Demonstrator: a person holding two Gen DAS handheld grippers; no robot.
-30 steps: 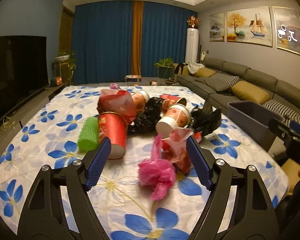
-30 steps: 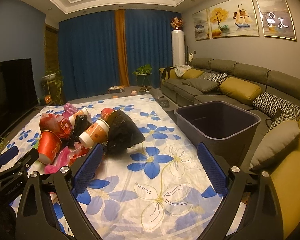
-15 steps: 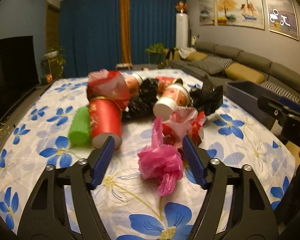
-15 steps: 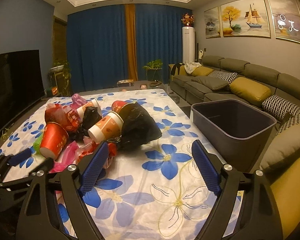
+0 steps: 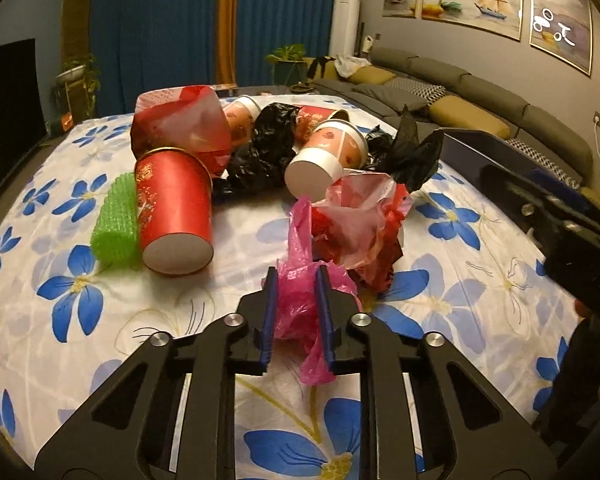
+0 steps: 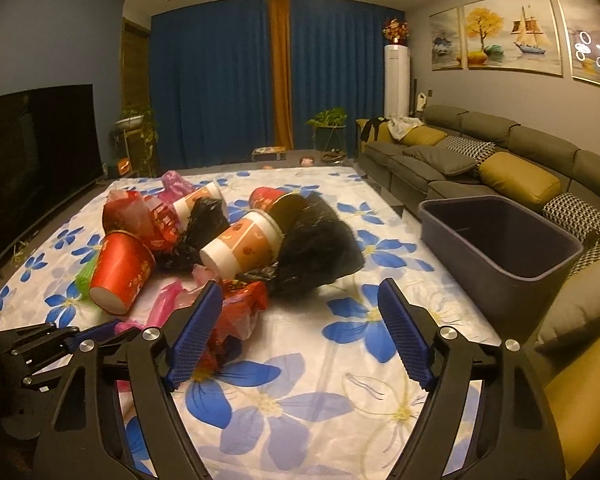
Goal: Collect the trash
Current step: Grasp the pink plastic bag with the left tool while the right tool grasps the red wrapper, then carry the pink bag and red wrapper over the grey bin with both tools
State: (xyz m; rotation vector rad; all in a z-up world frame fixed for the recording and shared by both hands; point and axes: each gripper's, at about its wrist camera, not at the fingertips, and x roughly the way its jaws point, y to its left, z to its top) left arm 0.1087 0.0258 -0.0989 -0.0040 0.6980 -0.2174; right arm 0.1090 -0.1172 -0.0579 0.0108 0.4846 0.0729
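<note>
- Left gripper just closed its jaws onto the crumpled pink plastic bag.
- Bag's light, squishy, slippery; grab the bunched middle.
- Right gripper jaws wide, narrowing, holding nothing.

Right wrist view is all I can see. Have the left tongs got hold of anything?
Observer: Yes. The left tongs have just been closing, and their pads now press on the pink bag.
Operator: Is the whole bag between them?
Observer: No, a tail of it sticks out behind the pads, toward the camera.
Operator: What's the green thing by the red cup?
Observer: A green mesh roll, lying right beside the tipped-over red cup.
</note>
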